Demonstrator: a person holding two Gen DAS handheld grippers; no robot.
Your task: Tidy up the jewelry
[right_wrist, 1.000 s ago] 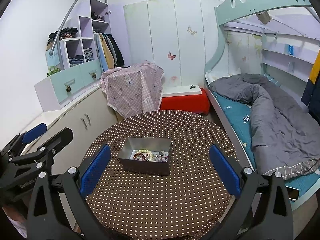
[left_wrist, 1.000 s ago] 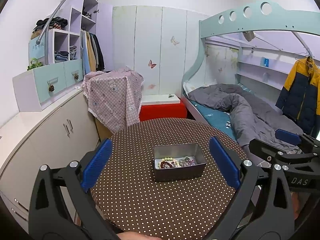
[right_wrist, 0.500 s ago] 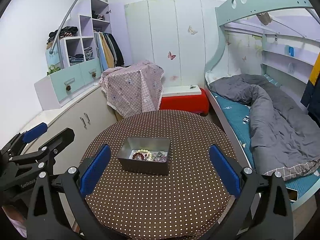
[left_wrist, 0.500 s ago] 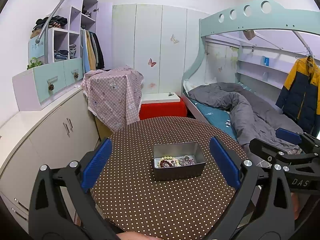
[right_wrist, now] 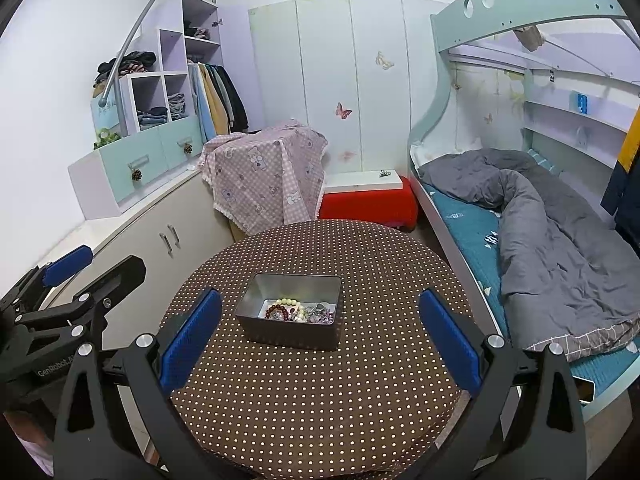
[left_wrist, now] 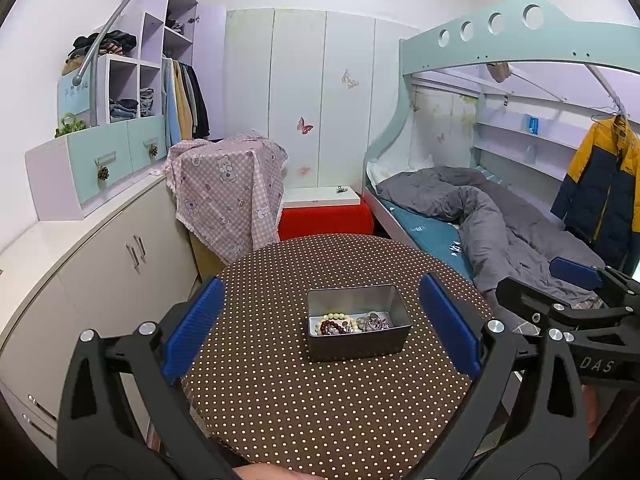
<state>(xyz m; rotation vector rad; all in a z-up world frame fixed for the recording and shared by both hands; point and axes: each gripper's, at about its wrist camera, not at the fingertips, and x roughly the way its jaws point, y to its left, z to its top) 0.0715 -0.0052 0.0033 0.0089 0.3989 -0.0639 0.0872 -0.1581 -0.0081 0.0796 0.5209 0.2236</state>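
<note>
Left wrist view: the left gripper (left_wrist: 320, 328) hangs spread wide, empty, above the dotted round table (left_wrist: 304, 400); the metal tin (left_wrist: 358, 326) sits near the table's middle, beaded bracelets (left_wrist: 334, 322) inside, possibly tangled with other pieces. Right wrist view: the right gripper (right_wrist: 320, 332) is likewise released, the tin (right_wrist: 290, 312) between its fingers

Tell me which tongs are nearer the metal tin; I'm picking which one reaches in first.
Left, but barely. The left tongs hang open short of the tin, slightly to its left; the right tongs likewise, slightly to its right.
</note>
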